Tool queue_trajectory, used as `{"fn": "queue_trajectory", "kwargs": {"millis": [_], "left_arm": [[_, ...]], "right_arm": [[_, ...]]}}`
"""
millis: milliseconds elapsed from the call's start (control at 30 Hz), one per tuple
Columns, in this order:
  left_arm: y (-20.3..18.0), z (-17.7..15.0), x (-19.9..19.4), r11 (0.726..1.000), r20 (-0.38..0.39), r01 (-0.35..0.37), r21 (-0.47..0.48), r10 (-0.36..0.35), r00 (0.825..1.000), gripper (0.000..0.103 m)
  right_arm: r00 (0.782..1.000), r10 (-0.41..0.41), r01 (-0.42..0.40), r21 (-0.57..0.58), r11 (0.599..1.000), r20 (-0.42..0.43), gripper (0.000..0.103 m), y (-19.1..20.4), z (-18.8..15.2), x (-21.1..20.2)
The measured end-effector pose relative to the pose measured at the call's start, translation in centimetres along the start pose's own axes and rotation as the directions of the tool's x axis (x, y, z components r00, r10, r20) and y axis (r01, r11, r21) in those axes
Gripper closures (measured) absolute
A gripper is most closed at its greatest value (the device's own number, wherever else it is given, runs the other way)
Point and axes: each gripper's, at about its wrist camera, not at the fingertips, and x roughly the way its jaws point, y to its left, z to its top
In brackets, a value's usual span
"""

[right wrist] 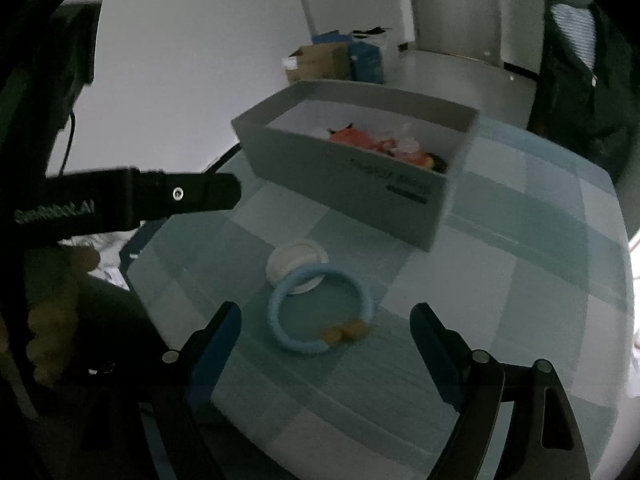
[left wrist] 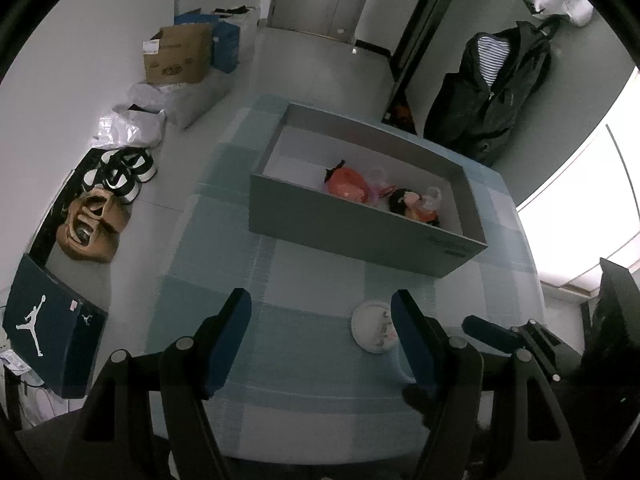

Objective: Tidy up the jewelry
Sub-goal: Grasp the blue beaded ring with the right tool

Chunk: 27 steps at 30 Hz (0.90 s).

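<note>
The blue ring (right wrist: 320, 312), a padded hair tie or bangle with a tan ornament on its near edge, lies flat on the checked counter (right wrist: 500, 280), its far rim overlapping a small white round case (right wrist: 296, 264). Both sit just in front of the grey box (right wrist: 340, 176), which already holds an orange piece (left wrist: 346, 182) and a dark-and-pink cluster (left wrist: 414, 204); I judge the box to be the collecting place and the ring the next item due for it.

The right tongs (right wrist: 326, 344) stand wide and empty, fingers straddling the ring from the near side, a fitting stance for a pickup. The left tongs (left wrist: 320, 332) are also wide, holding nothing, over bare cloth left of the case.

From the left wrist view the ring is hidden behind the right-hand finger and only part of the white case shows. The box contents are small and dim; individual pieces cannot be identified. The right view is blurred, and the lettering on the box is unreadable.
</note>
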Motion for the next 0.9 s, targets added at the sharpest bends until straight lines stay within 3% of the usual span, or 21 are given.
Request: {"fn": "queue_trajectory", "kwargs": {"millis": [333, 533, 567, 900], "left_arm": [[0.9, 0.0, 0.6, 0.999, -0.033, 0.033, -0.040, -0.034, 0.999, 0.035], [0.9, -0.1, 0.8, 0.999, -0.044, 0.035, -0.038, -0.037, 0.998, 0.035], [0.9, -0.1, 0.8, 0.999, -0.044, 0.036, -0.037, -0.038, 0.998, 0.035], [1.0, -0.4, 1.3, 0.999, -0.061, 0.044, -0.031, -0.046, 0.997, 0.035]], "right_arm": [[0.996, -0.086, 0.085, -0.072, 0.994, -0.014, 0.019, 0.8, -0.2, 1.7], [0.993, -0.120, 0.119, -0.130, 0.984, -0.003, 0.042, 1.5, -0.6, 1.7], [0.992, -0.126, 0.124, -0.133, 0.983, -0.003, 0.042, 1.4, -0.6, 1.6], [0.996, -0.075, 0.075, 0.016, 0.997, 0.036, 0.043, -1.0, 0.3, -0.8]]}}
